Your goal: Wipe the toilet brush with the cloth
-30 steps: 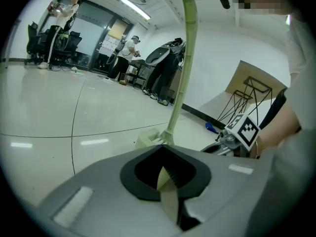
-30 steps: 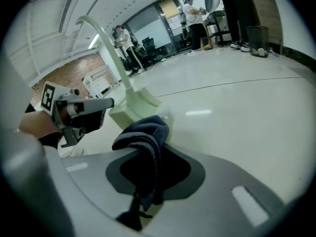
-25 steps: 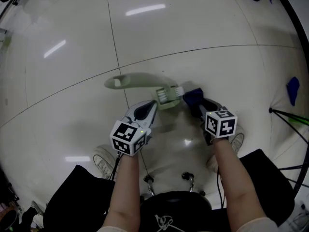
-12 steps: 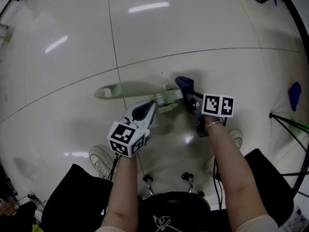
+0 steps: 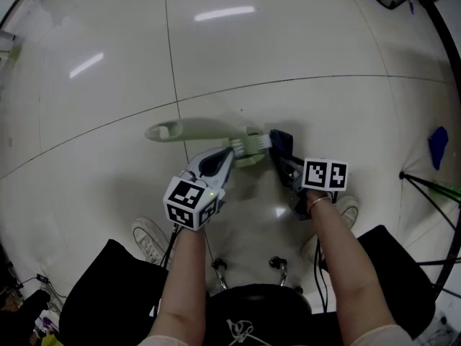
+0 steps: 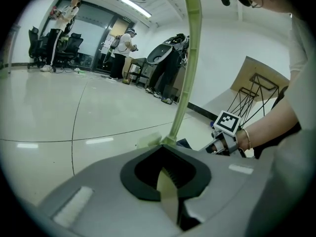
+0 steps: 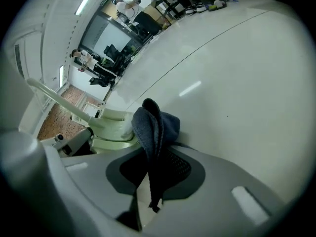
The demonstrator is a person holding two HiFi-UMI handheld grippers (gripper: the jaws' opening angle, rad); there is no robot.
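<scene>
Pale green plastic toilet brush (image 5: 193, 130) clamped in the left gripper (image 5: 228, 154), head right beside the dark blue cloth (image 5: 278, 140) the right gripper (image 5: 284, 157) pinches.

Left gripper (image 6: 169, 195): clamped shut on the toilet brush's pale green handle.
Toilet brush (image 6: 190, 58): handle rising steeply, past the top edge.
Right gripper (image 6: 219, 144): low at right, marker cube uppermost, forearm (image 6: 276, 127) behind.
Floor (image 6: 59, 112): pale glossy tiles.

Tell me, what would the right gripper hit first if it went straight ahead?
Probably the head of the toilet brush, just beyond the cloth the right gripper holds, though depth is unclear.
</scene>
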